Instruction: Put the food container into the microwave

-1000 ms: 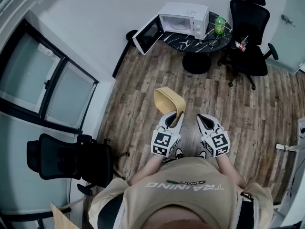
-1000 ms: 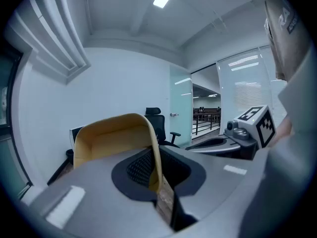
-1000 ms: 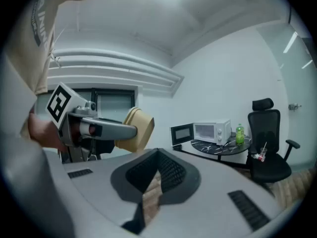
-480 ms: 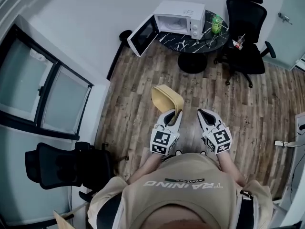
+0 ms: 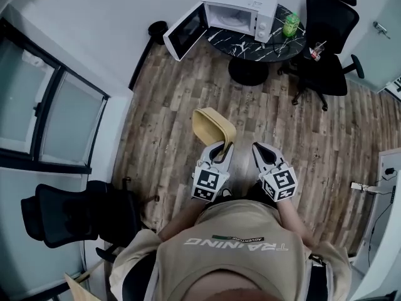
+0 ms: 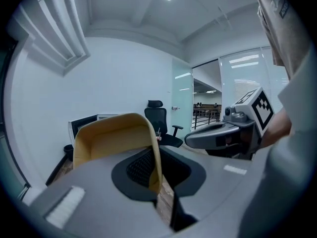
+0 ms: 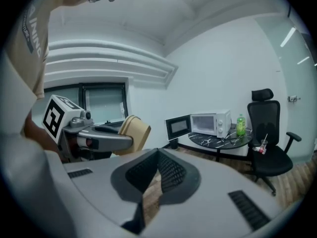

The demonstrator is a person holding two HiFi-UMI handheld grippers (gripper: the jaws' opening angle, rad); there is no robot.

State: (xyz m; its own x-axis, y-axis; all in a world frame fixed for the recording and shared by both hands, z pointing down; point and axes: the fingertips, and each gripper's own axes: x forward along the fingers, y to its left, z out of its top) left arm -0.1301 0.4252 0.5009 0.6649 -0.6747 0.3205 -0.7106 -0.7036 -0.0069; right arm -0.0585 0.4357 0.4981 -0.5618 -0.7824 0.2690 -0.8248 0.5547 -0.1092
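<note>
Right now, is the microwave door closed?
No, the microwave on the round table has its door swung wide open to one side.

Ahead of me, a green bottle (image 5: 289,25) stands on the round black table (image 5: 245,46), with an office chair (image 5: 329,49) at its right.

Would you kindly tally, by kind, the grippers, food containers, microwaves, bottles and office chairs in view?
Grippers: 2 (left gripper, right gripper)
Food container: 1
Microwave: 1
Bottle: 1
Office chairs: 2
Total: 7
</note>
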